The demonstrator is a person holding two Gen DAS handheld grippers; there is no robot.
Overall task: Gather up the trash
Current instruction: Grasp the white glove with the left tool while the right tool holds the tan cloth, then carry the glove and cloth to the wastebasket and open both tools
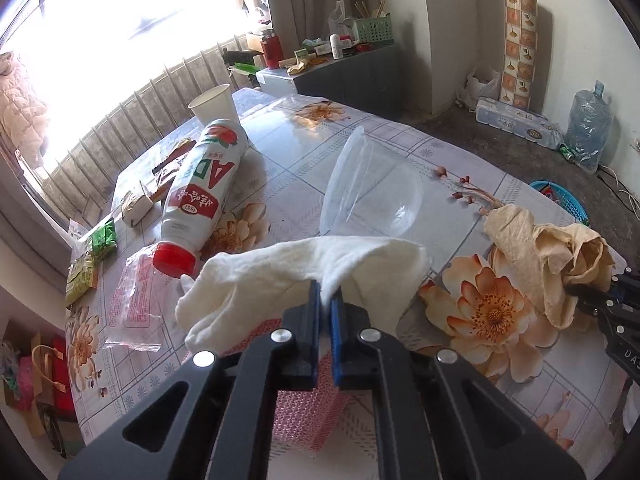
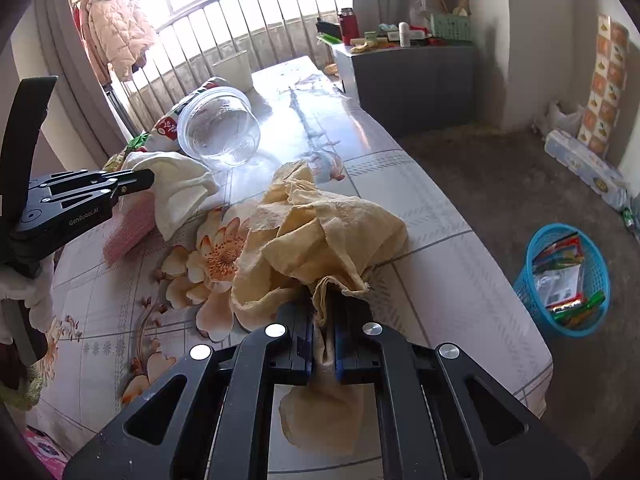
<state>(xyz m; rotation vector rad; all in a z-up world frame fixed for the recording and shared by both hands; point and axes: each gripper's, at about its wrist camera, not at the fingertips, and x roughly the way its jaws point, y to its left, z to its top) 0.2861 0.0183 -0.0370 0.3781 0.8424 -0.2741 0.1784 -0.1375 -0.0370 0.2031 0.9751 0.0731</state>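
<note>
My left gripper (image 1: pixel 326 298) is shut on a crumpled white tissue (image 1: pixel 280 276), held just above a pink sponge cloth (image 1: pixel 308 412) on the flowered table (image 1: pixel 280 152). It also shows in the right wrist view (image 2: pixel 150 180) with the white tissue (image 2: pixel 180 188). My right gripper (image 2: pixel 323 312) is shut on a crumpled yellow paper towel (image 2: pixel 320 232), which rests on the table; the towel also shows in the left wrist view (image 1: pixel 548 256). A blue trash basket (image 2: pixel 564 280) with wrappers in it stands on the floor to the right of the table.
On the table lie a clear plastic bowl on its side (image 1: pixel 372 188), a white bottle with a red cap (image 1: pixel 204 188), a paper cup (image 1: pixel 214 104), an empty clear bag (image 1: pixel 136 304) and green snack wrappers (image 1: pixel 92 256). A cluttered grey cabinet (image 2: pixel 412 76) stands beyond.
</note>
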